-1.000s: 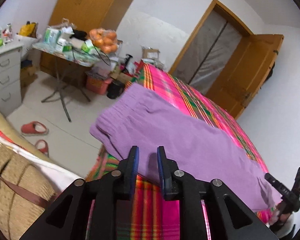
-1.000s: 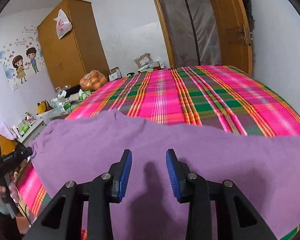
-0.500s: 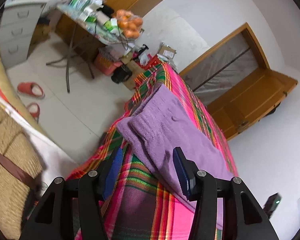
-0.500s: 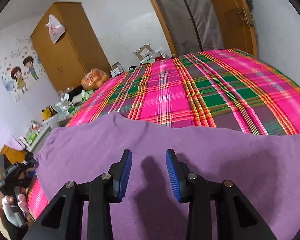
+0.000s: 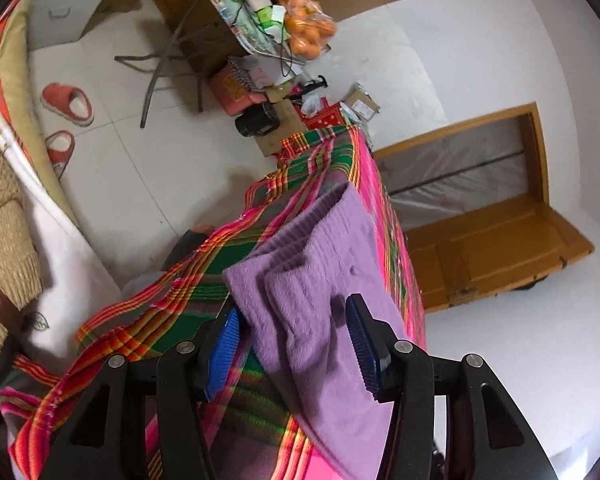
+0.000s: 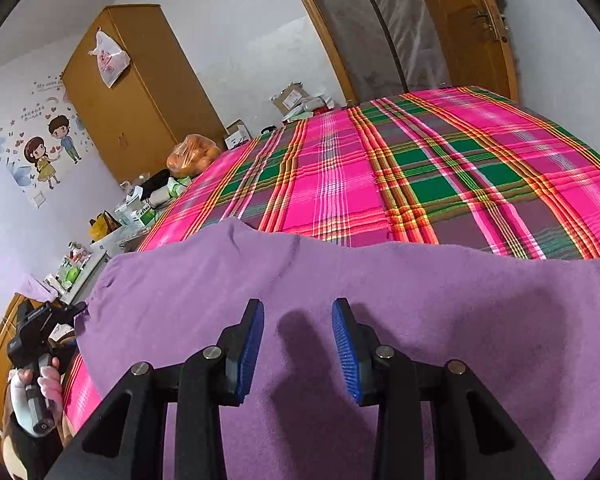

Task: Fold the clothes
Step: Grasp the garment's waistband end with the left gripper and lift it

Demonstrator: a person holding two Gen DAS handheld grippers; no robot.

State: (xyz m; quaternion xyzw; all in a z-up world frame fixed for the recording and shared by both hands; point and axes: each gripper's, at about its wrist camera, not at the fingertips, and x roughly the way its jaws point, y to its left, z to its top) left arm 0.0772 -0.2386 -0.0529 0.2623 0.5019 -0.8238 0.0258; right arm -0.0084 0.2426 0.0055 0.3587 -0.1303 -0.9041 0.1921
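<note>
At the lower centre of the left view, the open left tongs (image 5: 292,344) straddle the garment (image 5: 320,292) corner; it runs lengthwise across the bed (image 6: 420,168), under the parted, empty right tongs (image 6: 298,350)

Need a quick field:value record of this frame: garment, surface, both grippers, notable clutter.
garment: purple knit garment, lying flat across the near part of the bed
surface: bed with pink-green plaid sheet
left gripper: open, fingers straddling the garment's ribbed end at the bed edge, not closed on it
right gripper: open, over the middle of the garment
floor: red slippers
clutter: bag of oranges on a folding table
background: wooden wardrobe, wooden door
</note>
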